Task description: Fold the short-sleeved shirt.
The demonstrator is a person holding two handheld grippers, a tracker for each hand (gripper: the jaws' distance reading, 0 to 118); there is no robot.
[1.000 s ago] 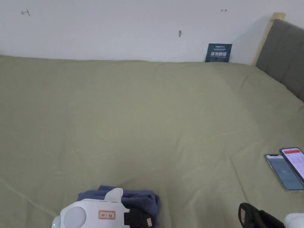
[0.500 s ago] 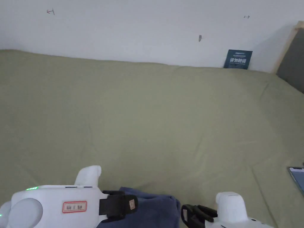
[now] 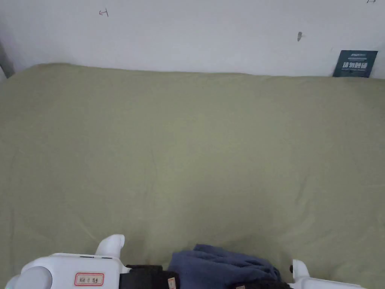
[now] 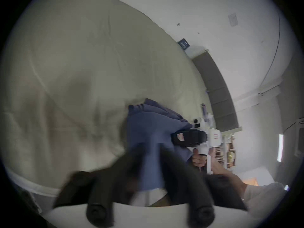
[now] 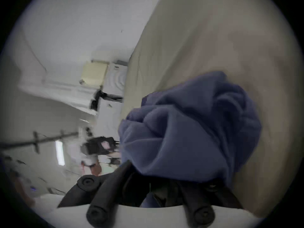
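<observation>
1. Shirt (image 3: 222, 265) is bunched at the bed's (image 3: 188, 150) near edge.
2. My left gripper (image 4: 150, 164) pinches it; right gripper (image 5: 158, 179) has just closed in, grip unclear.
3. Spreading comes next, I reckon.

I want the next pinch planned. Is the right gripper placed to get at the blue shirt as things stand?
Probably yes. The right gripper is already right at the bunched blue shirt, cloth draped over its jaws, nothing between them. The left gripper has cloth between its jaws at the other side.
</observation>
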